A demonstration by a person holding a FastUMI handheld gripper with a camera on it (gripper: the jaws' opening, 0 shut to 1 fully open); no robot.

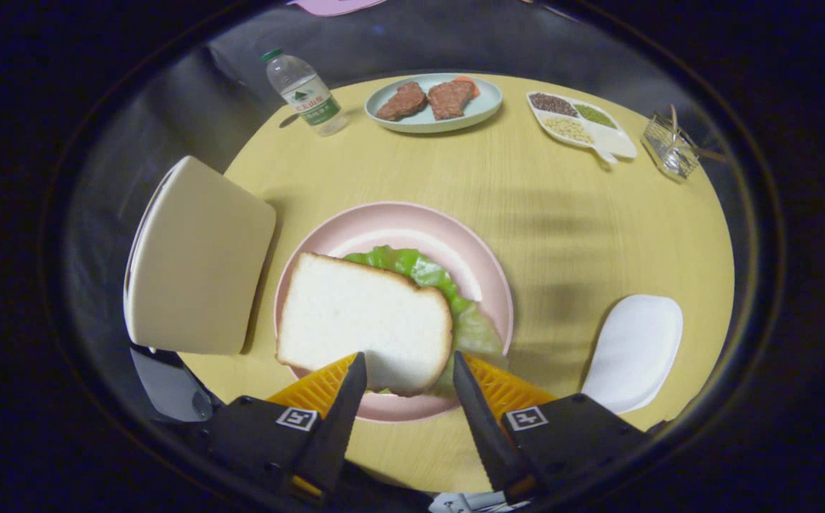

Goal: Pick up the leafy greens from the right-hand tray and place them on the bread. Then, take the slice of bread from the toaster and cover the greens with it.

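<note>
Pink plate [487, 274] just ahead, holding lettuce [427, 271] under a bread slice [355, 317]; tongs [410, 374] spread wide, released, straddling the slice's near edge.

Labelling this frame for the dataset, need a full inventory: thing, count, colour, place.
table: 1, yellow, round, under everything
pink plate: 1, pink, just ahead of the fingers
bread slice: 1, white with tan crust, on the pink plate, near edge between the fingers
leafy greens: 1 bunch, green, under the bread slice, showing along its far and right edges
toaster: 1, cream, left of the pink plate
white tray: 1, white, right of the pink plate
bottle: 1, clear, green cap, far left
meat plate: 1, pale blue-green, far side, two brown patties
divided dish: 1, white, holds grains, right of the meat plate
wire holder: 1, metal, far right
gripper: 1, open, fingers either side of the bread's near edge
</note>
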